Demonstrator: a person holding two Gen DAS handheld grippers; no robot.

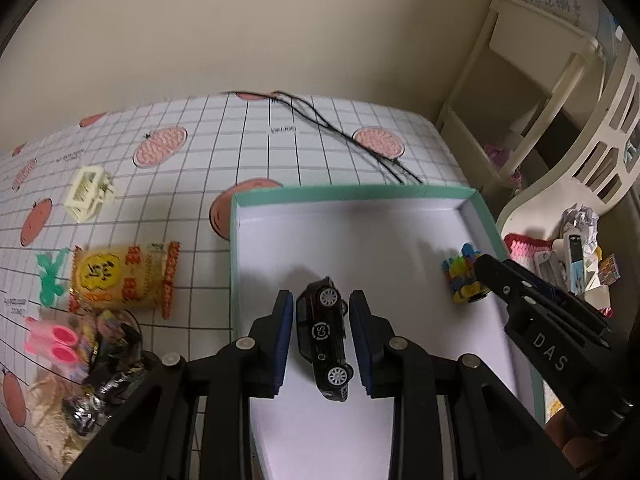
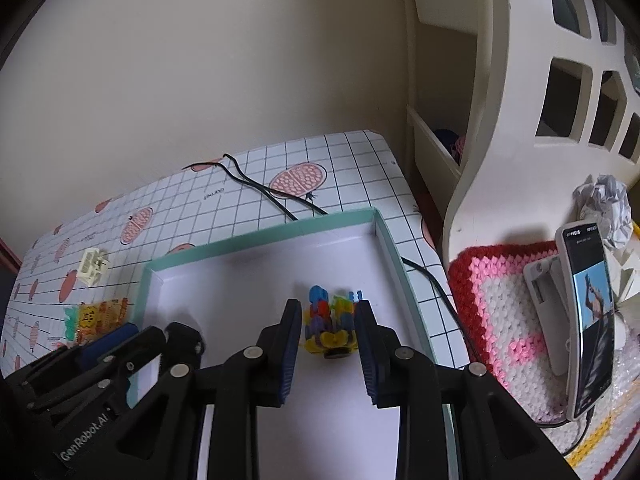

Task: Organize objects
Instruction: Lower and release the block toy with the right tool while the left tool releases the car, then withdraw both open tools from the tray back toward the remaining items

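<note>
The black toy car is bracketed, untouched, by the spread left gripper, its long axis running near-to-far along the fingers.

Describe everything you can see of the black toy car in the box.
The black toy car is a small glossy sedan that looks like die-cast metal or plastic. It lies tipped on its side on the white floor of the teal-rimmed box, showing two silver spoked wheels and a round white emblem on its door. It sits in the gap of the left gripper, whose blue-padded fingers flank it with space on both sides, not touching. Nothing else in the box touches it.
</note>
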